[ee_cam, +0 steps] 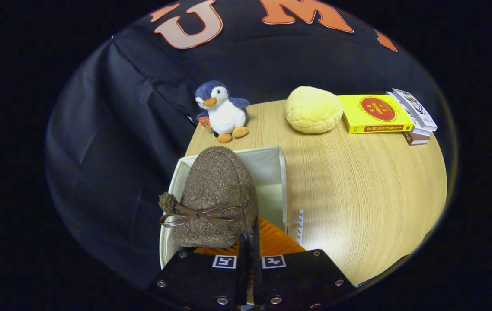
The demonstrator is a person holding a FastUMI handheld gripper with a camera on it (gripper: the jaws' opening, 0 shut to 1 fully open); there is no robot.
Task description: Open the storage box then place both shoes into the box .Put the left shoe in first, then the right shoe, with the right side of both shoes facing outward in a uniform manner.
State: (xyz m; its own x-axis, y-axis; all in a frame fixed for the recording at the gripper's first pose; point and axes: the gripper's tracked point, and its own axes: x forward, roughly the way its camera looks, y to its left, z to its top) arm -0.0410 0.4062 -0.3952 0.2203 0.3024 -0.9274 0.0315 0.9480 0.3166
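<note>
A brown fuzzy shoe [215,194] with a brown bow hangs toe-forward over the open white storage box [281,172]. My gripper [249,242] is shut on the shoe's rear edge, its two fingers pressed close together just behind the bow. The shoe covers the left half of the box; the right half shows a pale inner wall and floor. The box stands at the near left corner of the wooden table [358,185].
A plush penguin [222,108] stands beyond the box at the table's far left. A yellow bun-shaped cushion [314,109] sits at the back middle. A yellow book [375,113] and a small stack of books [416,119] lie at the back right.
</note>
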